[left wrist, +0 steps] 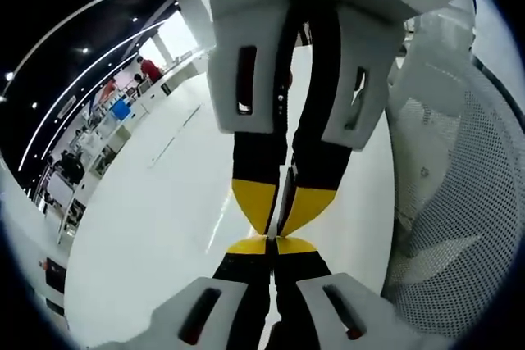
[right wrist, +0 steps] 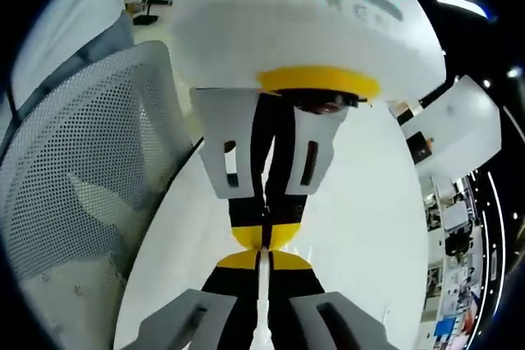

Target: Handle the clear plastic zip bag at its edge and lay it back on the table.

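The clear zip bag (left wrist: 285,194) hangs edge-on, a thin strip pinched between facing claw tips.

Table (left wrist: 164,227): smooth, glossy white surface. Chair (right wrist: 74,202): perforated white mesh back. Gripper (left wrist: 271,245) housings: matt white plastic, yellow-tipped.

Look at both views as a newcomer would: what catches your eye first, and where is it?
First, two white two-jaw grippers with yellow-tipped black jaws meeting tip to tip at the centre: in the left gripper view, the left gripper rises from below to face the right gripper. Their jaws look shut, with a thin pale edge between the tips that cannot be identified. Beside them stands a white mesh-backed chair, over a glossy white table.
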A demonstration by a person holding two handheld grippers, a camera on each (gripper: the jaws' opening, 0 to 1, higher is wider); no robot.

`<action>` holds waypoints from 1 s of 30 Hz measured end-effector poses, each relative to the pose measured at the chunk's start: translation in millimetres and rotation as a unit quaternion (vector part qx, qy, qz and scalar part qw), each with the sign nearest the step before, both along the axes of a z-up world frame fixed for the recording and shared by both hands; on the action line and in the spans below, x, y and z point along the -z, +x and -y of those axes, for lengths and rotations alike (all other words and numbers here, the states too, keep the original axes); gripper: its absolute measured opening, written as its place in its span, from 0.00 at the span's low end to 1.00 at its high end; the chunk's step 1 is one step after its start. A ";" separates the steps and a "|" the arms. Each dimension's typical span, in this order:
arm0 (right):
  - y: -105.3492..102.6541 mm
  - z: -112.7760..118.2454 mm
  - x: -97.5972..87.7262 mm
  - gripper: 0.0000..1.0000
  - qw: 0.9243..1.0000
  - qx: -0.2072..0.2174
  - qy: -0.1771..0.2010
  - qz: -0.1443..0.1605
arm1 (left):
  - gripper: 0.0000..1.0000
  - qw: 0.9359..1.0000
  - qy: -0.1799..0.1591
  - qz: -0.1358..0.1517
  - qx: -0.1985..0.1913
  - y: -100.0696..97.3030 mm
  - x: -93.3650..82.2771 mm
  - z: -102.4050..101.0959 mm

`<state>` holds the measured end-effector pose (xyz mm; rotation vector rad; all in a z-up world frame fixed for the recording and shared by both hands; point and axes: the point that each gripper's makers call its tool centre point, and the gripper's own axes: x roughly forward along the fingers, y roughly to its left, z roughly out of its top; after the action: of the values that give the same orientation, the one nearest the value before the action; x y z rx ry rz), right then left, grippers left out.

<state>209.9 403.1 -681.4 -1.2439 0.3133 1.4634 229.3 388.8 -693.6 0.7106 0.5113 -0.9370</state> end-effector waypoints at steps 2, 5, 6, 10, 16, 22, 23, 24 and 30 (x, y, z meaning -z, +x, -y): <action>0.3 0.4 -0.1 0.00 1.000 0.005 0.002 -0.002 | 0.00 1.000 0.000 0.001 0.001 -0.4 -0.6 0.4; 0.2 1.3 -0.5 0.00 1.000 0.009 0.003 -0.004 | 0.00 1.000 -0.002 -0.001 0.000 -0.4 -0.6 0.1; 0.3 1.7 -0.5 0.00 1.000 0.011 0.003 -0.004 | 0.00 1.000 0.000 -0.001 0.000 -0.5 -0.5 -0.3; 1.3 3.0 -0.4 0.00 1.000 0.015 0.002 -0.005 | 0.00 1.000 0.001 -0.001 -0.002 -0.2 -0.4 -1.3; 1.0 4.3 0.6 0.00 1.000 0.017 0.000 -0.008 | 0.00 1.000 0.004 -0.004 -0.004 -0.8 0.9 -2.9; 0.3 3.5 3.8 0.00 1.000 -0.001 -0.006 0.003 | 0.00 1.000 0.006 -0.006 -0.005 -1.4 2.9 -3.6; 0.5 3.1 3.7 0.00 1.000 -0.003 -0.006 0.007 | 0.00 1.000 0.007 -0.006 -0.005 -1.4 2.9 -3.8; 0.6 2.9 3.8 0.00 1.000 -0.002 -0.007 0.007 | 0.00 1.000 0.008 -0.006 -0.005 -1.3 2.9 -3.9; 1.4 2.0 6.7 0.01 1.000 -0.004 -0.012 0.008 | 0.00 1.000 0.005 -0.009 -0.004 -3.1 2.3 -2.9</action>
<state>211.3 401.2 -688.1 -1.2777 0.3168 1.4581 226.2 391.7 -695.9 0.7091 0.5345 -0.9349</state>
